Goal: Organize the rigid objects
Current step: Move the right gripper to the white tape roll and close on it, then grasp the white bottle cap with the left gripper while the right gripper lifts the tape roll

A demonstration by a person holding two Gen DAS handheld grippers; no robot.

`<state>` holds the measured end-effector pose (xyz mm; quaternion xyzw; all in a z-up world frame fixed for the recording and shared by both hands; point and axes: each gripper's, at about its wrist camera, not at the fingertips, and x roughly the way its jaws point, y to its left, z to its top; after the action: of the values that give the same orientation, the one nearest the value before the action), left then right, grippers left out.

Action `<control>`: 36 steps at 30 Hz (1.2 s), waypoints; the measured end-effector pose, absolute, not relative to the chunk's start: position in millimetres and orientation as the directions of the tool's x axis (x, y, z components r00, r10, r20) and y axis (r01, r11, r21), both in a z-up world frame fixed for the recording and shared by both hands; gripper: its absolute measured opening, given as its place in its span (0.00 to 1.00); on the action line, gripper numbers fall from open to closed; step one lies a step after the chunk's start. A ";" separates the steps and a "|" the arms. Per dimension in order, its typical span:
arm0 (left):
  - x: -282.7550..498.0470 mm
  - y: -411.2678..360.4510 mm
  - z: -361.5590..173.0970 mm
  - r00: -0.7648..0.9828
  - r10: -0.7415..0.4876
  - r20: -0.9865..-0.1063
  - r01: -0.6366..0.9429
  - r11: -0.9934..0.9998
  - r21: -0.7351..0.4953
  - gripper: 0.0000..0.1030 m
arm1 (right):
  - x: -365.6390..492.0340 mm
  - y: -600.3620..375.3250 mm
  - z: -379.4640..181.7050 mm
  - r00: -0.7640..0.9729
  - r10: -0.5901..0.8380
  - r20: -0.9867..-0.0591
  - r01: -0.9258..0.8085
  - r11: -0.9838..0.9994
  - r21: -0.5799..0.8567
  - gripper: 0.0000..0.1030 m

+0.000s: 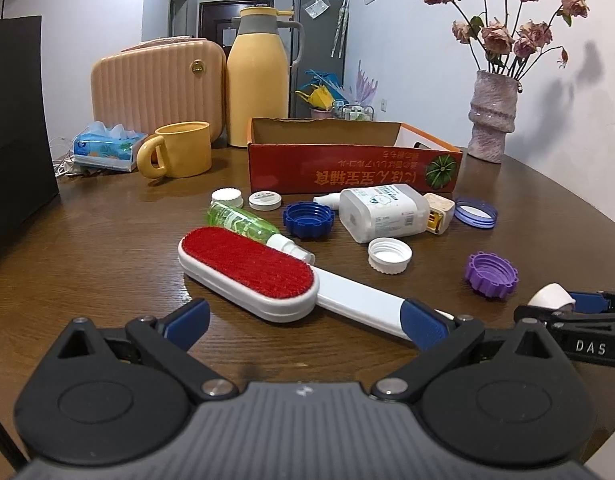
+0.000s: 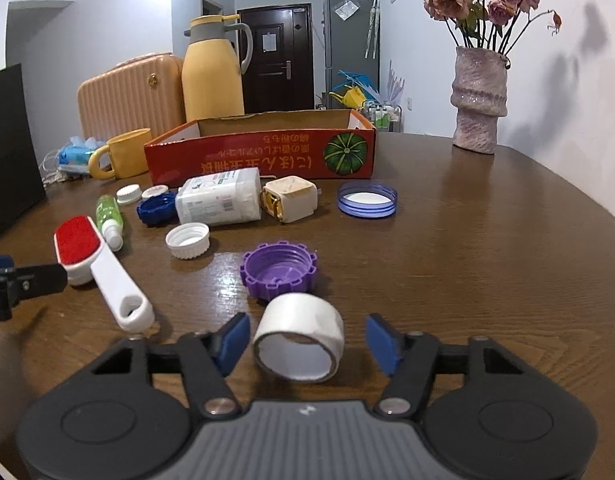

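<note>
Brown wood-grain worktop [image 2: 487, 248], white walls, dark door behind. Right tongs [image 2: 307, 340] spread apart, pads either side of a white tape roll [image 2: 299, 338] lying on its side, neither pad touching it. Left tongs [image 1: 307, 320] also spread; the right pad overlaps the lint brush [image 1: 251, 276] handle end, contact hard to make out. Brush: red bristle pad, white body, handle with a hole, seen in the right view.

Landmark: red cardboard box [image 1: 347, 168], open top, pumpkin print, upside-down text. Its inside is mostly hidden by the near wall; only a dark bit shows at the right end, unclear what.

In front of the box: white plastic bottle [image 1: 383, 212] on its side, cream charger plug [image 1: 439, 212] touching it, translucent blue lid [image 1: 475, 211], dark blue cap [image 1: 307, 220], white ribbed cap [image 1: 389, 255], green spray bottle [image 1: 243, 222] beside the brush, two small white caps. Purple cap [image 2: 279, 270] sits between the box and the tape roll.

Left of the box: yellow mug [image 1: 179, 156], yellow thermos [image 1: 257, 76], peach case, tissue pack. Right of the box: pink vase [image 1: 491, 116], flowers cut off at the top.
</note>
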<state>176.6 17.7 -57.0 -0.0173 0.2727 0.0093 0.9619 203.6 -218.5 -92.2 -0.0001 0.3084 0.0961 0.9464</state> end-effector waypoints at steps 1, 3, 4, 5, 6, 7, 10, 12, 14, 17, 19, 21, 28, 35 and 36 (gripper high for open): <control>177.6 18.2 -57.2 0.850 0.013 -0.526 -0.032 0.999 -0.027 1.00 | 205.4 -217.8 -93.1 0.786 0.187 -0.588 -0.189 0.980 0.060 0.49; 179.1 18.9 -57.5 0.848 0.025 -0.530 -0.043 0.999 -0.021 1.00 | 207.8 -217.2 -96.3 0.776 0.206 -0.596 -0.209 0.976 0.065 0.42; 179.9 19.7 -57.8 0.846 0.029 -0.532 -0.047 0.999 -0.022 1.00 | 208.1 -217.6 -96.8 0.776 0.215 -0.593 -0.215 0.974 0.071 0.42; 180.7 20.4 -57.9 0.845 0.031 -0.534 -0.051 0.998 -0.022 1.00 | 208.1 -218.7 -96.8 0.776 0.225 -0.590 -0.221 0.972 0.080 0.42; 181.7 21.1 -58.0 0.844 0.034 -0.535 -0.055 0.998 -0.023 1.00 | 208.4 -220.1 -96.2 0.777 0.237 -0.583 -0.226 0.970 0.094 0.42; 182.6 21.7 -58.1 0.843 0.034 -0.536 -0.056 0.998 -0.024 1.00 | 208.4 -221.7 -95.3 0.780 0.245 -0.576 -0.228 0.968 0.104 0.42; 185.2 21.4 -57.9 0.842 0.040 -0.539 -0.060 0.998 -0.020 1.00 | 210.2 -224.8 -92.7 0.790 0.248 -0.561 -0.226 0.968 0.110 0.42; 187.2 20.6 -57.1 0.842 0.045 -0.537 -0.061 0.998 -0.013 1.00 | 212.8 -227.1 -91.4 0.793 0.251 -0.555 -0.225 0.968 0.116 0.42; 189.4 19.8 -55.8 0.844 0.047 -0.535 -0.061 0.998 -0.008 1.00 | 215.4 -228.8 -90.0 0.798 0.253 -0.547 -0.224 0.967 0.120 0.42; 192.7 17.3 -52.9 0.848 0.052 -0.527 -0.058 0.998 0.005 1.00 | 220.6 -231.3 -88.0 0.805 0.258 -0.534 -0.223 0.966 0.129 0.42; 196.5 15.0 -50.2 0.852 0.050 -0.522 -0.050 0.999 0.014 1.00 | 224.8 -232.6 -86.8 0.809 0.259 -0.527 -0.223 0.966 0.133 0.42; 202.7 12.0 -48.5 0.849 0.040 -0.526 -0.036 0.999 0.018 1.00 | 228.6 -233.7 -85.9 0.812 0.260 -0.522 -0.221 0.966 0.137 0.42; 235.1 -8.4 -45.0 0.833 -0.003 -0.553 0.015 1.000 0.018 1.00 | 240.0 -240.3 -84.8 0.824 0.268 -0.500 -0.224 0.963 0.149 0.42; 271.0 -31.4 -49.9 0.803 -0.020 -0.596 0.041 0.999 0.021 1.00 | 257.5 -252.4 -81.0 0.842 0.258 -0.474 -0.207 0.965 0.158 0.42; 276.3 -35.8 -51.8 0.800 -0.012 -0.600 0.039 0.999 0.033 1.00 | 260.7 -254.2 -80.2 0.845 0.258 -0.469 -0.205 0.965 0.162 0.42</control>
<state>276.3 -35.8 -51.8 0.0217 0.3160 -0.0136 0.9484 260.7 -254.2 -80.2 0.0531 0.2513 0.1207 0.9589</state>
